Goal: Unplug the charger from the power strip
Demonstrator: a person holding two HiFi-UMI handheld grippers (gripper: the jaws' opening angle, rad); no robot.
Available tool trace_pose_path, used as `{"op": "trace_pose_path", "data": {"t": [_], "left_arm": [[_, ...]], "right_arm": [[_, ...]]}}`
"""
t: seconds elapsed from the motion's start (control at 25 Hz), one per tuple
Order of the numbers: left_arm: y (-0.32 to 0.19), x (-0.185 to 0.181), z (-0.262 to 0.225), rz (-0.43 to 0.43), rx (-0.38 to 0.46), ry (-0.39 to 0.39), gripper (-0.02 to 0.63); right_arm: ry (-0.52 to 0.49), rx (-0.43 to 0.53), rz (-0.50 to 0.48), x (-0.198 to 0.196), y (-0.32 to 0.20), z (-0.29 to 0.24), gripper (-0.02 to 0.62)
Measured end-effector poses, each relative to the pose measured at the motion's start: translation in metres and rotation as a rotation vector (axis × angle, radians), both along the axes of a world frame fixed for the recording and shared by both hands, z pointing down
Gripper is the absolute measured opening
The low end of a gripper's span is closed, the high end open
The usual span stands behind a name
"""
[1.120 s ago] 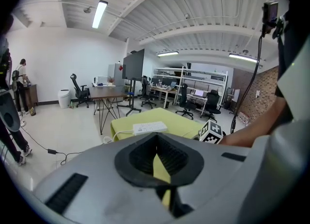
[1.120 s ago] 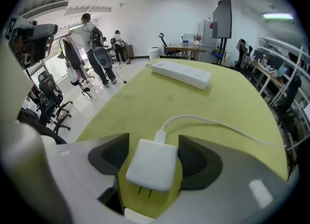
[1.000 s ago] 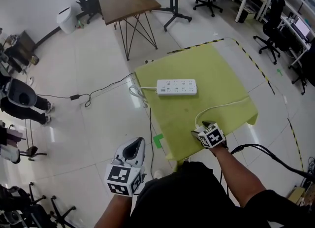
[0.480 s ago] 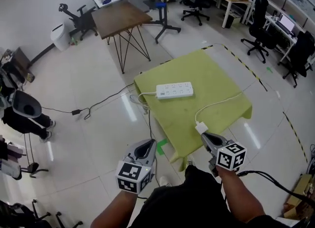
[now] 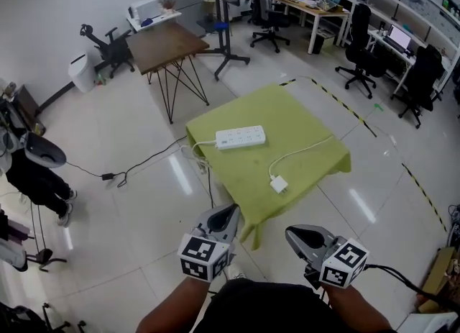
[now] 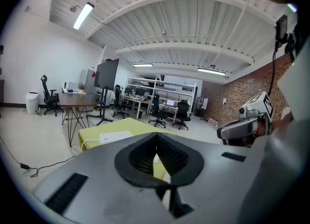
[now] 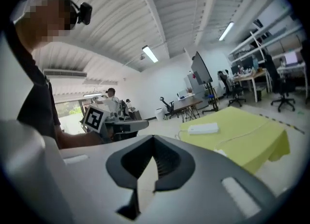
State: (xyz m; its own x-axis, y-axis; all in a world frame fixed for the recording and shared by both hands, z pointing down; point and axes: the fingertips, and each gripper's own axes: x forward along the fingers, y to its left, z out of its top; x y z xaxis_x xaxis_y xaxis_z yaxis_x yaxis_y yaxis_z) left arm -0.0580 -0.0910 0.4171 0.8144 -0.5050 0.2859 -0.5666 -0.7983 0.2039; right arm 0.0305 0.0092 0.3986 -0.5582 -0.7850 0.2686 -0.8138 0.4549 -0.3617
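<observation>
The charger [image 5: 279, 184] is found unplugged on the surface [image 5: 305, 116], at 5 o'clock from the strip [image 5: 241, 137]. The left gripper [image 5: 227, 214] and right gripper [image 5: 295, 233] are clenched, empty. The charger could be dragged off if its cable [image 5: 302, 150] is snagged.

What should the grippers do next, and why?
Probably just lower them to rest: the charger lies loose on the green table, apart from the power strip, so unplugging looks done. The left gripper and right gripper are both shut, empty and off the table.
</observation>
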Motion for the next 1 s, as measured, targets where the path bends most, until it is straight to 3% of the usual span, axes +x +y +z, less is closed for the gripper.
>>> {"op": "trace_pose_path", "data": {"t": [0.16, 0.32, 0.52, 1.0], "left_arm": [[0.036, 0.005, 0.004, -0.022, 0.021, -0.022, 0.006], [0.080, 0.007, 0.003, -0.075, 0.002, -0.013, 0.006], [0.137, 0.019, -0.001, -0.069, 0.018, -0.035, 0.006], [0.197, 0.030, -0.010, -0.078, 0.040, -0.060, 0.006]], "right_arm": [[0.091, 0.024, 0.021, 0.020, 0.044, -0.006, 0.002], [0.109, 0.000, 0.036, 0.032, 0.102, 0.002, 0.002], [0.103, -0.012, 0.034, 0.039, 0.164, 0.014, 0.002], [0.098, 0.038, 0.023, 0.050, 0.214, 0.008, 0.001]]}}
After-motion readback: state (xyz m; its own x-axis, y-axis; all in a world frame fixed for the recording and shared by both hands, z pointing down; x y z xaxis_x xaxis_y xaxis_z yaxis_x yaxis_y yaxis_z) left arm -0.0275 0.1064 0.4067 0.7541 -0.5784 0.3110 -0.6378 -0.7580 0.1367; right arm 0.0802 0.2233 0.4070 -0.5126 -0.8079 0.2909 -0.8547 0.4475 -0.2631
